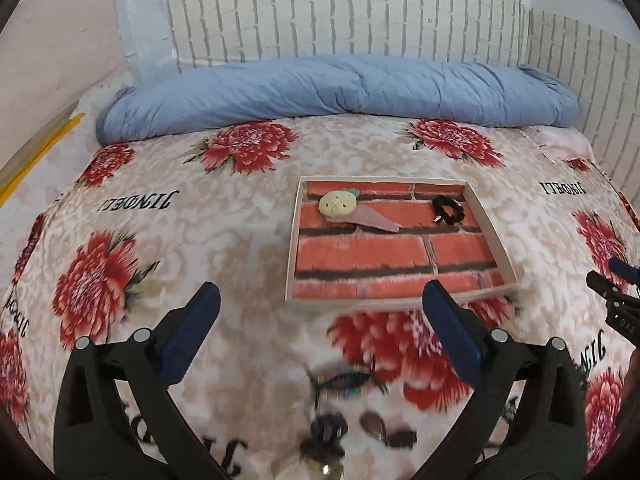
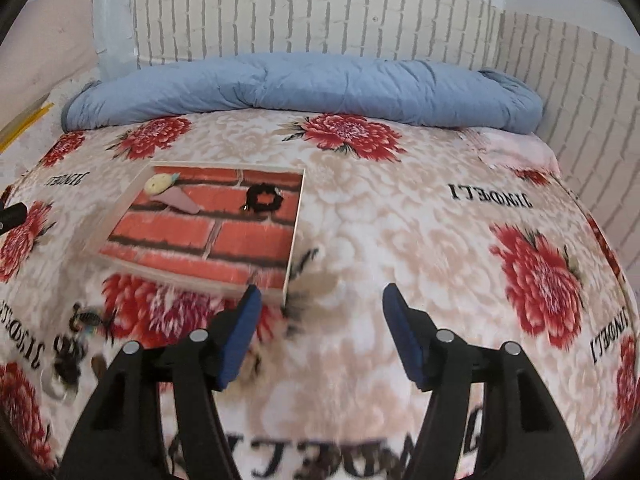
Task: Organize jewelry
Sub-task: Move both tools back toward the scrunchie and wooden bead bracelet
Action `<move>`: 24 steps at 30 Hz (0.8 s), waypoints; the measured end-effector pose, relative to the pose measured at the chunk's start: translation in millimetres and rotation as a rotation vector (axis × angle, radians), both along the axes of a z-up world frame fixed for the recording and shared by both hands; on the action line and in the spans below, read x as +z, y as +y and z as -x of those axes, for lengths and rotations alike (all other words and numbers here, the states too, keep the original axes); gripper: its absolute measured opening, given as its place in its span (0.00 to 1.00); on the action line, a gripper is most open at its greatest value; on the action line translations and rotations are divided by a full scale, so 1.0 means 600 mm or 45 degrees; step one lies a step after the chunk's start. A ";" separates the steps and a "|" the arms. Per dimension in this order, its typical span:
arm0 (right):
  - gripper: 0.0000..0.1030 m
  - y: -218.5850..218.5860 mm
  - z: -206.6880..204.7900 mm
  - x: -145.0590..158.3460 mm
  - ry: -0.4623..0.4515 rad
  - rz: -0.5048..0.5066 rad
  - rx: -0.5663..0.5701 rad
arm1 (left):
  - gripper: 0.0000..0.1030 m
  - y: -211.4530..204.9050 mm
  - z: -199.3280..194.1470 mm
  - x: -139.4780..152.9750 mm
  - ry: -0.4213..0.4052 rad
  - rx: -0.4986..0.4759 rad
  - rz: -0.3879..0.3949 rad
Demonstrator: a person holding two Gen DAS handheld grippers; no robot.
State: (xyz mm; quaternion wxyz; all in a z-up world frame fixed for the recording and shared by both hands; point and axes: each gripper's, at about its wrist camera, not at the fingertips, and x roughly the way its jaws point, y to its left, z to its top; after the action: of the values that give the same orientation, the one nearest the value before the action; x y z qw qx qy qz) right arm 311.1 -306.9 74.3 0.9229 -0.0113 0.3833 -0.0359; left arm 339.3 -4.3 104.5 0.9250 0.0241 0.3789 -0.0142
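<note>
Both the left hand-held gripper (image 1: 320, 320) and right hand-held gripper (image 2: 320, 320) gape empty. Just below the left, loose trinkets (image 1: 332, 432) look light, fiddly; pinch their stiffer middles.

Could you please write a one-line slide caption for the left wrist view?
Open left claw above a floral blanket, facing a brick-patterned tray holding a hair clip and black scrunchie.

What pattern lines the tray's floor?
Red brick print with dark mortar lines on the tray, clearest in the left wrist view.
</note>
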 end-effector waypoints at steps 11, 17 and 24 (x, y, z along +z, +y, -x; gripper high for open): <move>0.61 -0.018 0.176 -0.050 -0.111 -0.047 -0.042 | 0.95 -0.010 0.169 -0.028 -0.053 -0.028 0.033; 0.61 -0.021 0.231 -0.099 -0.136 -0.019 -0.059 | 0.95 -0.020 0.234 -0.060 -0.087 -0.018 0.018; 0.61 -0.036 0.275 -0.129 -0.193 0.015 -0.109 | 0.95 -0.034 0.284 -0.109 -0.109 -0.026 0.030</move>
State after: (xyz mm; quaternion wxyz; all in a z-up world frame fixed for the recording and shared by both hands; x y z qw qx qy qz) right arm 146.3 -328.8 -2.9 0.9467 0.0026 0.3124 -0.0785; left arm 168.8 -25.0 39.0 0.9404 0.0178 0.3384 -0.0272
